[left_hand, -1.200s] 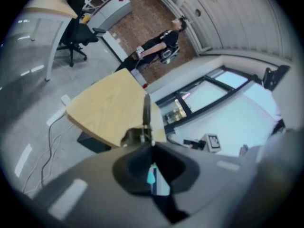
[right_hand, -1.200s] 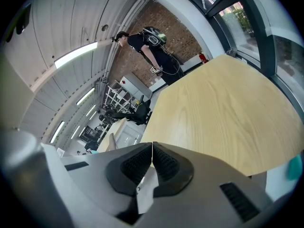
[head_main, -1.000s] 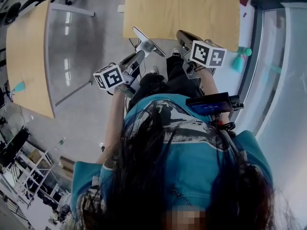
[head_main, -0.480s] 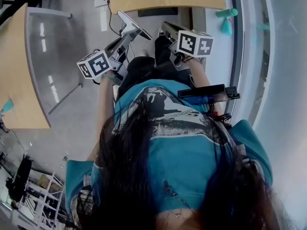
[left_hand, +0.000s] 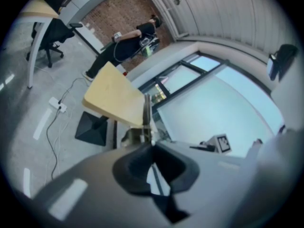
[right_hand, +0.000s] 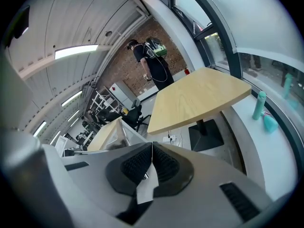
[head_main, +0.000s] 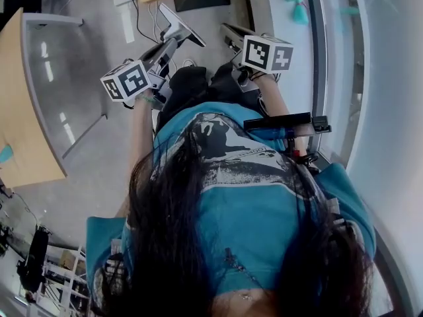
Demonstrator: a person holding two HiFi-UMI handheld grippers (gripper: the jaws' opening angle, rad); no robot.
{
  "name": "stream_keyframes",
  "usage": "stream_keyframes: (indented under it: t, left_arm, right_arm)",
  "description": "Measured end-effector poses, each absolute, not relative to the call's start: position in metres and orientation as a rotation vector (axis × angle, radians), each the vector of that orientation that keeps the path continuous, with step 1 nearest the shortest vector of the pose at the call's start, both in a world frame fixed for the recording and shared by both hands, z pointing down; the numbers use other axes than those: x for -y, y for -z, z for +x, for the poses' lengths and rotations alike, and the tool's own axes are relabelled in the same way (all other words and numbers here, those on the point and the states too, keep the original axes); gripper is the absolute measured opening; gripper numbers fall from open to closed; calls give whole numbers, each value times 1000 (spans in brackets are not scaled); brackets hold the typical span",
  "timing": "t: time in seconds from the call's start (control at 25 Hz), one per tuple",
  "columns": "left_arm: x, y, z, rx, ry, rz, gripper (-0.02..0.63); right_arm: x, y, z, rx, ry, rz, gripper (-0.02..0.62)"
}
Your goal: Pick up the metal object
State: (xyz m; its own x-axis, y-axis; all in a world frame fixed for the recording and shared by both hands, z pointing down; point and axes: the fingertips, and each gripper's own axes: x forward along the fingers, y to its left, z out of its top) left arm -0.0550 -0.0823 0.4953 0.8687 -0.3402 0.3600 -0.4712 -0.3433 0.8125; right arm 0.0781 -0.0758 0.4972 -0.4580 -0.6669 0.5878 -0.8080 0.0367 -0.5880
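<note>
Short of the worktop [right_hand: 194, 101] | left gripper [left_hand: 150, 145], right gripper [right_hand: 152, 150]: fingers together, empty | step: pre-reach, metal object unseen | next: locate it, part fingers

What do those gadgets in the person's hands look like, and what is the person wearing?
The left claw and right claw are pale grey plastic, each with two dark rubbery pads. Each carries a white cube printed with black square markers. The person wears a teal short-sleeved T-shirt with a grey print.

The shirt [head_main: 264, 210] is teal, the tabletop [right_hand: 199, 99] tan, the floor [head_main: 99, 157] grey.
</note>
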Motion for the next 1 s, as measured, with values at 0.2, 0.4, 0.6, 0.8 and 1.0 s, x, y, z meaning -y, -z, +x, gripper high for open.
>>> stream_keyframes:
  t: [0.2, 0.4, 0.6, 0.8, 1.0]
  left_arm:
    - [85, -495, -53, 592, -149, 1967, 6]
    - [90, -493, -54, 594, -151, 1969, 6]
    - [86, -491, -54, 574, -127, 1940, 6]
    - [75, -480, -53, 559, -119, 1915, 6]
    - [77, -480, -41, 487, -166, 1964, 6]
  right_arm:
    - [75, -498, 75, 2149, -1393, 1526, 14]
    - [74, -499, 74, 2137, -1400, 1515, 14]
    - [72, -502, 72, 2112, -1414, 1506, 14]
    - [75, -495, 64, 2107, -1415, 1454, 14]
    - [81, -490, 77, 2128, -1400, 1563, 14]
